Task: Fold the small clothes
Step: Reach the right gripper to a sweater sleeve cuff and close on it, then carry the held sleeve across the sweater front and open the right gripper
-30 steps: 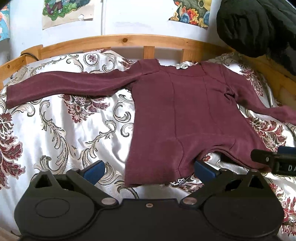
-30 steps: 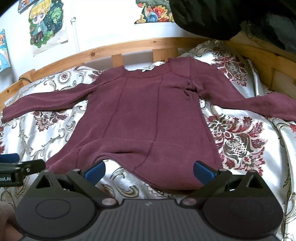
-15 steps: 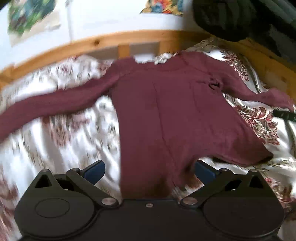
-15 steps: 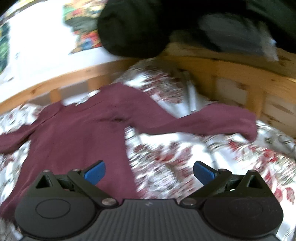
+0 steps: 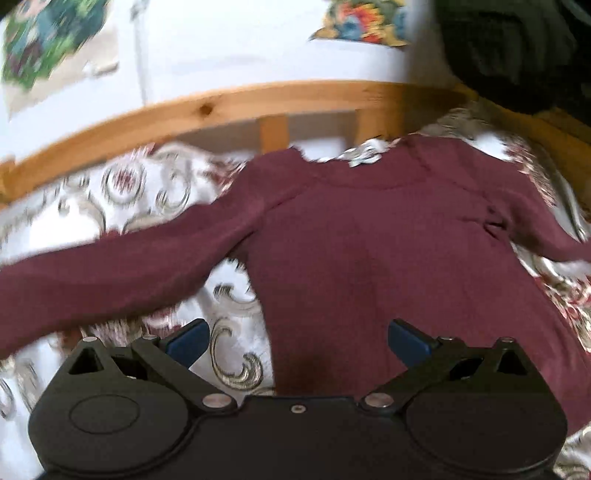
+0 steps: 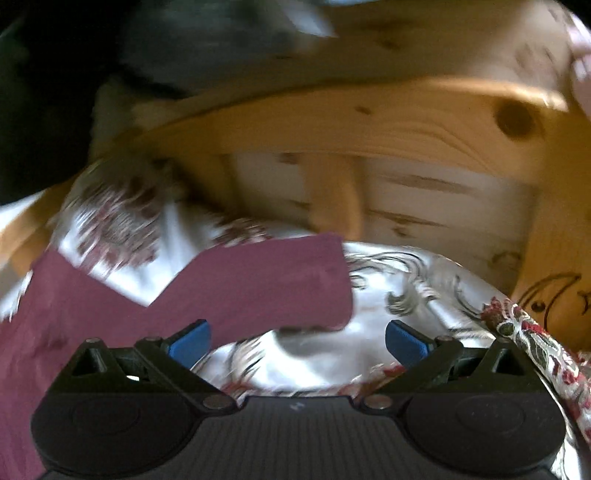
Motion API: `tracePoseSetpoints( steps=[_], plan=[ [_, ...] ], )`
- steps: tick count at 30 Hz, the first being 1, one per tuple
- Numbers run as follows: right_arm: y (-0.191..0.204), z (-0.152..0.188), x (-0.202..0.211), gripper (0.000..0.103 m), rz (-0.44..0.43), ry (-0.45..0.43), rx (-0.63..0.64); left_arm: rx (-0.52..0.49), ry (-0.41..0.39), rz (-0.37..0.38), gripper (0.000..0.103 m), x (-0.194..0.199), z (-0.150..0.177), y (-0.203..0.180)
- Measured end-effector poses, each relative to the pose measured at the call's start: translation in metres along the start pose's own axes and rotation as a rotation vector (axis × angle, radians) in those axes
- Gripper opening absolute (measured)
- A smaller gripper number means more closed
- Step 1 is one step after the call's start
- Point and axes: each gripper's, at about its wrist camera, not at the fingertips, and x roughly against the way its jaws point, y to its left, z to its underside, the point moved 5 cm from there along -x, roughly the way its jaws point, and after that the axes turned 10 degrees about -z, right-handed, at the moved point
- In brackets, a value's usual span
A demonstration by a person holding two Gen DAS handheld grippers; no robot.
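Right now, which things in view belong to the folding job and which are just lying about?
Belongs to the job:
maroon long-sleeved top, spread flat
its sleeve end
left tongs, open
right tongs, open

Just lying about:
floral bedspread
wooden bed frame
wall posters
dark bundle

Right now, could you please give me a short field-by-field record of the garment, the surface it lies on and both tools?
garment: maroon long-sleeved top, spread flat, neckline toward the headboard
surface: floral bedspread on a bed with a wooden frame
left tool: open, holding nothing, over the top's left side near the hem
right tool: open, holding nothing, pointed at the sleeve end
right sleeve cuff: lying flat on the bedspread, close in front of the right tool
folding: not yet begun; both sleeves lie stretched out
image quality: both views motion-blurred
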Motion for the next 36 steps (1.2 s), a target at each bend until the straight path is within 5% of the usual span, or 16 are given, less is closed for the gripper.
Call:
tracePoseSetpoints(
  steps=[5, 9, 11, 13, 17, 25, 31, 36],
  plan=[
    [-0.031, -0.006, -0.026, 0.102, -0.021, -0.029, -0.171, 0.097, 0.094, 0.020, 0.102, -0.029, 0.035, 0.019],
    [-0.039, -0.007, -0.052, 0.088, -0.001, -0.032, -0.217, 0.108, 0.121, 0.010, 0.102, -0.040, 0.049, 0.029],
    [-0.035, -0.007, -0.058, 0.077, -0.007, -0.044, -0.205, 0.122, 0.120, 0.020, 0.102, -0.042, 0.050, 0.031],
    [-0.028, -0.008, -0.061, 0.048, -0.032, -0.057, -0.193, 0.140, 0.108, 0.058, 0.102, -0.041, 0.047, 0.032],
    [0.000, -0.010, -0.050, 0.017, -0.014, -0.108, -0.135, 0.171, 0.093, 0.117, 0.102, -0.037, 0.044, 0.032],
    [0.108, -0.028, 0.017, 0.013, 0.001, -0.329, 0.221, 0.231, 0.092, 0.160, 0.102, -0.033, 0.040, 0.042],
    [0.225, -0.015, 0.037, 0.013, -0.203, -0.325, 0.529, 0.280, 0.086, 0.201, 0.102, -0.031, 0.034, 0.048],
    [0.321, 0.029, 0.041, 0.013, -0.428, -0.278, 0.765, 0.293, 0.076, 0.206, 0.102, -0.029, 0.032, 0.052]
  ],
)
